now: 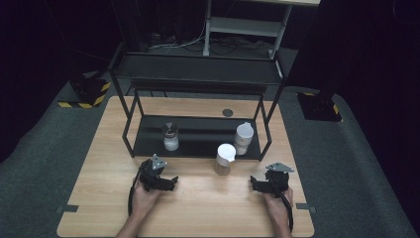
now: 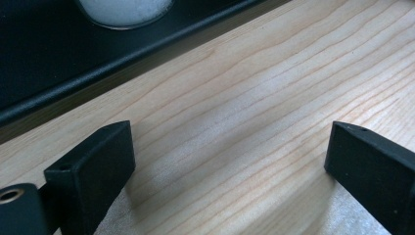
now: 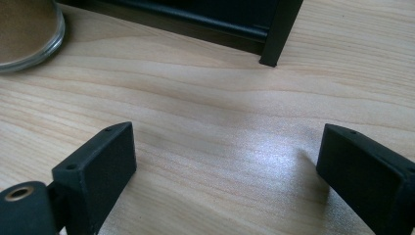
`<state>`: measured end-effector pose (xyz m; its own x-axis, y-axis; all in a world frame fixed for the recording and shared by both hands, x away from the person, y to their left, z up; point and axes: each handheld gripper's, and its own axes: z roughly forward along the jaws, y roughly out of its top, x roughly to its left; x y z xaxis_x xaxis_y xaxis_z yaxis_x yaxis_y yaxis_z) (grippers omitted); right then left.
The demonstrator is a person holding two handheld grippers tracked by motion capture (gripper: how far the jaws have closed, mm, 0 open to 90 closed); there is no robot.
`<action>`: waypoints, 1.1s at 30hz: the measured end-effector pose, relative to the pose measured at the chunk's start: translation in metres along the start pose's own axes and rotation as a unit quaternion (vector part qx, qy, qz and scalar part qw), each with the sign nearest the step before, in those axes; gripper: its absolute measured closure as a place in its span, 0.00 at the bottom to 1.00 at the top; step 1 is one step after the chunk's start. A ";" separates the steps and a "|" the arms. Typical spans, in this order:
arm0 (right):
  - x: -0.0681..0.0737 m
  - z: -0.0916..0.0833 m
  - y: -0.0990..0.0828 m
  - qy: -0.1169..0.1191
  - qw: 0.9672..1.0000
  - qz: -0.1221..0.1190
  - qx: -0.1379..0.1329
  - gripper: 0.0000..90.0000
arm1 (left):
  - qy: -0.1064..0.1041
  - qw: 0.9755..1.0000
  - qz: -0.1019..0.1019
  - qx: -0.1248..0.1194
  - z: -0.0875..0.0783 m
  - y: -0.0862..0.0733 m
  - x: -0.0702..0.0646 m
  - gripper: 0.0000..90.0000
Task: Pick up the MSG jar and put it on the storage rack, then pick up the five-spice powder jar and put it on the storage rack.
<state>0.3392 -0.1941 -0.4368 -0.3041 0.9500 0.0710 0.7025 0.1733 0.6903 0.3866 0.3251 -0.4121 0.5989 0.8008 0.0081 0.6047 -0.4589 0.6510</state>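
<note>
High view first: at the near edge of the table [image 1: 99, 198], the person's two hands each rest a gripper on the wood. The left gripper [image 1: 171, 182] lies low on the tabletop with its tips pointing toward the middle, and the right gripper [image 1: 253, 183] lies well apart from it, its tips pointing back toward the left one.

Left gripper view: the left gripper [image 2: 230, 156] has its jaws spread wide with bare wood between them, nothing held. Ahead and to the left of the jaws runs the front edge of the black rack [image 2: 73, 83], and on its shelf stands the bottom of a jar of white powder [image 2: 125, 10], well beyond the tips.

Right gripper view: the right gripper [image 3: 225, 156] also has its jaws wide apart over bare wood, gripping nothing. Ahead and off to the left of its jaws stands the jar of brown powder [image 3: 27, 34] on the table, near but not touching. Straight ahead, a little farther, is a leg of the rack.

Seen from above, that brown jar [image 1: 224, 159] with its white lid stands between the two grippers and just beyond them, in front of the rack [image 1: 198, 154]. Behind it on the lower shelf are a white-lidded jar [image 1: 243, 139] and, farther left, the jar of white powder [image 1: 170, 137].
</note>
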 end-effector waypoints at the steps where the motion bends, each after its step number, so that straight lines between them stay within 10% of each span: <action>1: 0.000 0.000 0.000 0.000 1.000 0.000 0.000 0.08 | 0.000 1.000 0.000 0.000 0.000 0.000 0.000 0.05; 33: 0.001 0.000 0.000 -0.002 1.000 0.002 -0.001 0.08 | 0.003 1.000 -0.002 0.000 0.000 0.000 0.000 0.06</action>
<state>0.3386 -0.1936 -0.4368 -0.2985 0.9519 0.0700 0.7022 0.1693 0.6915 0.3862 0.3251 -0.4121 0.5938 0.8045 0.0100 0.6064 -0.4557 0.6516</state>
